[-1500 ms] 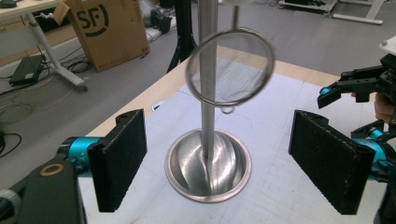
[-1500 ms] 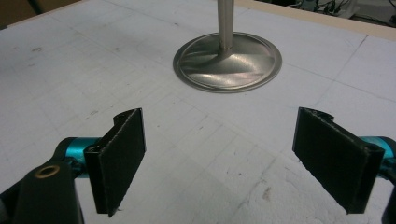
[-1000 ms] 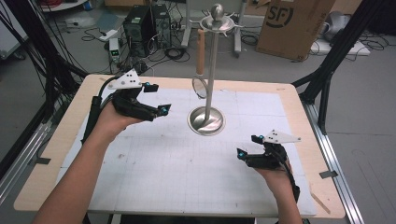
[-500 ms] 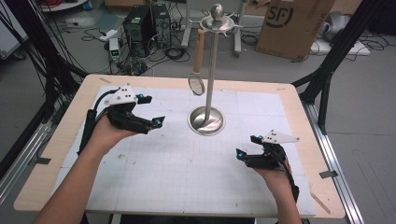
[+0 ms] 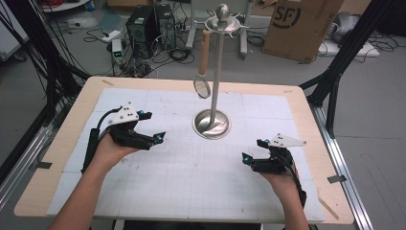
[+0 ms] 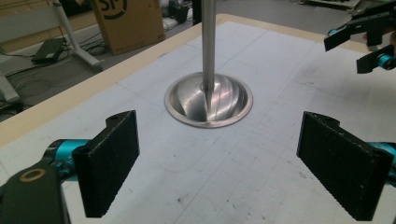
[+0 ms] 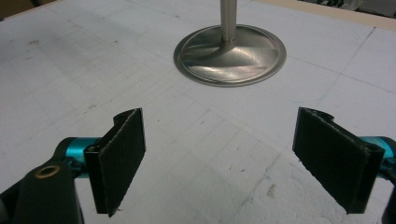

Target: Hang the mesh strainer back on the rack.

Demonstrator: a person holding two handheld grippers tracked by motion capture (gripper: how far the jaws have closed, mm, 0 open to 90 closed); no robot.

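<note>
Our left gripper (image 5: pixel 152 126) wide open, empty, left of the stand (image 5: pixel 212 122) | strainer (image 5: pixel 203 88) hanging on the stand, looks done, nothing left that we see | our right gripper (image 5: pixel 252 151) wide open, empty, right of the stand

Metal stand (image 5: pixel 212 123): round dished steel base, upright pole, standing between and ahead of both sets of fingers; small wooden-handled strainer (image 5: pixel 202 86) hangs from its top.

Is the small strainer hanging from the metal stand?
Yes, in the high view the small strainer hangs by its wooden handle from the top ring of the metal stand.
</note>
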